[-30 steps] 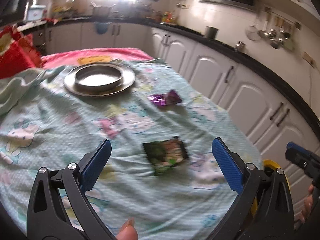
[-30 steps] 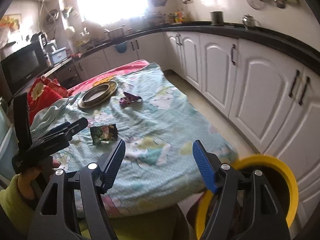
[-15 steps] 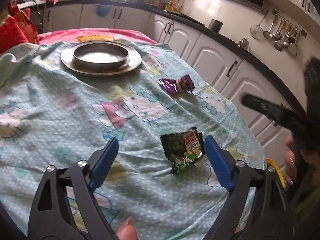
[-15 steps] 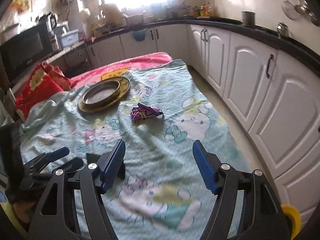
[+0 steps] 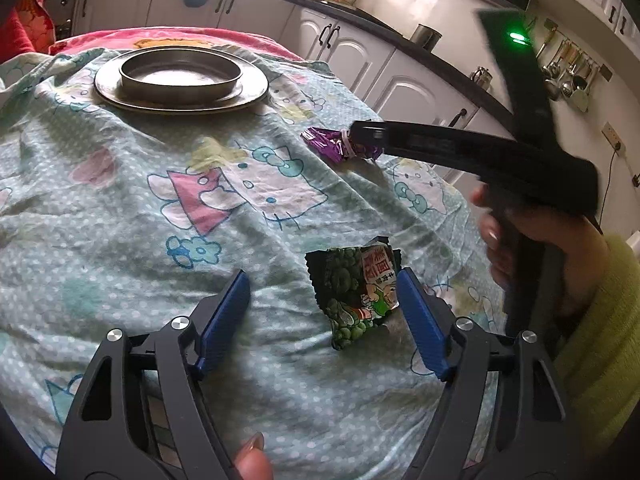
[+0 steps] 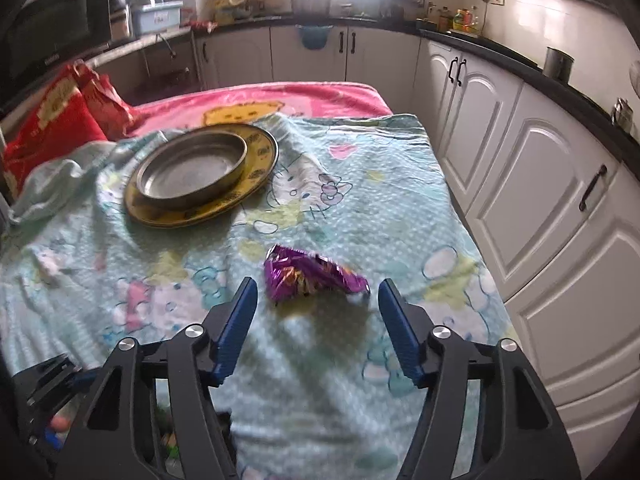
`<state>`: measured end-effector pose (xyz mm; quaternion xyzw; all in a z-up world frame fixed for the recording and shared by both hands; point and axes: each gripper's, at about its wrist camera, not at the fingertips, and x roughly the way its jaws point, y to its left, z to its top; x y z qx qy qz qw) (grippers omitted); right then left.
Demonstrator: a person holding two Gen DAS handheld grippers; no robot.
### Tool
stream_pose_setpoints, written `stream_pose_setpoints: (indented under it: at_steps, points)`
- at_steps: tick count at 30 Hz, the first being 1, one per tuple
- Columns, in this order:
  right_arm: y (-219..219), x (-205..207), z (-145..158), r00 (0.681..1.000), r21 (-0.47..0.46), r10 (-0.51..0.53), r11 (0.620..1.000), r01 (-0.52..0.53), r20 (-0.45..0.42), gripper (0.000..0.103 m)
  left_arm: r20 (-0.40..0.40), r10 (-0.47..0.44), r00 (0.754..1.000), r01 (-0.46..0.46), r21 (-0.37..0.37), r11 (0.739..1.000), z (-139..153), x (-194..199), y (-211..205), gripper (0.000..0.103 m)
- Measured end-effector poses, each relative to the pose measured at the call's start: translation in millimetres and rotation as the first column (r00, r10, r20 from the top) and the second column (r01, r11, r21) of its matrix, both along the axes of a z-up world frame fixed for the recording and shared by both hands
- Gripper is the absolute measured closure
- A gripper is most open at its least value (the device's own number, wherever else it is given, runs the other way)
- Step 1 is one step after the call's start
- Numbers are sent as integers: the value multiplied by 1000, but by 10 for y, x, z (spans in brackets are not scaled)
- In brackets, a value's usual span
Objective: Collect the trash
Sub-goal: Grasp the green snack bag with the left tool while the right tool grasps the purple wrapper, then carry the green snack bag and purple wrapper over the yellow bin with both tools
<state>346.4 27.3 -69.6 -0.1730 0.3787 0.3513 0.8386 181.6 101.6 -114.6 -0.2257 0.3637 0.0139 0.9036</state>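
Observation:
A green snack wrapper (image 5: 354, 292) lies on the patterned cloth between the fingers of my left gripper (image 5: 322, 280). The jaws are closing; the right pad (image 5: 420, 316) is at the wrapper's edge, the left pad stands well apart. A crumpled purple wrapper (image 6: 312, 276) (image 5: 330, 146) lies further up the cloth, between the tips of my right gripper (image 6: 316, 286). Those jaws are closing too, with a gap on both sides. In the left wrist view the right gripper (image 5: 362, 136) reaches in from the right, its tip at the purple wrapper.
A metal dish on a round plate (image 5: 256, 92) (image 6: 260, 160) sits at the far end of the cloth. A red bag (image 6: 52, 128) lies far left. White cabinets (image 6: 540, 184) run along the table's right edge. A hand in a yellow-green sleeve (image 5: 592, 320) holds the right gripper.
The left gripper has sunk toward the green wrapper and its jaws have narrowed around it. The right gripper swung from the yellow bin beside the table over to the purple wrapper.

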Motion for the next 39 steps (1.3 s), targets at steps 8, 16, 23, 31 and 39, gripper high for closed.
stream_pose_setpoints:
  at_steps: [8, 16, 23, 31, 39]
  points:
    - [102, 107, -187, 1000, -51, -27, 998, 28, 15, 87, -7, -46, 999, 46, 36, 998, 10, 33, -85, 82]
    - [-463, -110, -134, 992, 57, -125, 990, 126, -30, 91, 10, -78, 997, 78, 61, 995, 60, 11, -193, 97]
    - [-1117, -451, -5, 977, 150, -207, 965, 213, -57, 92, 30, -109, 994, 107, 86, 991, 148, -60, -378, 99]
    - [-1929, -878, 127, 951, 220, -302, 925, 311, -71, 92, 47, -188, 981, 181, 125, 976, 263, -137, -728, 100]
    - [-2586, -1232, 245, 913, 261, -402, 876, 406, -68, 92, 75, -265, 961, 250, 162, 955, 418, -216, -1094, 100]
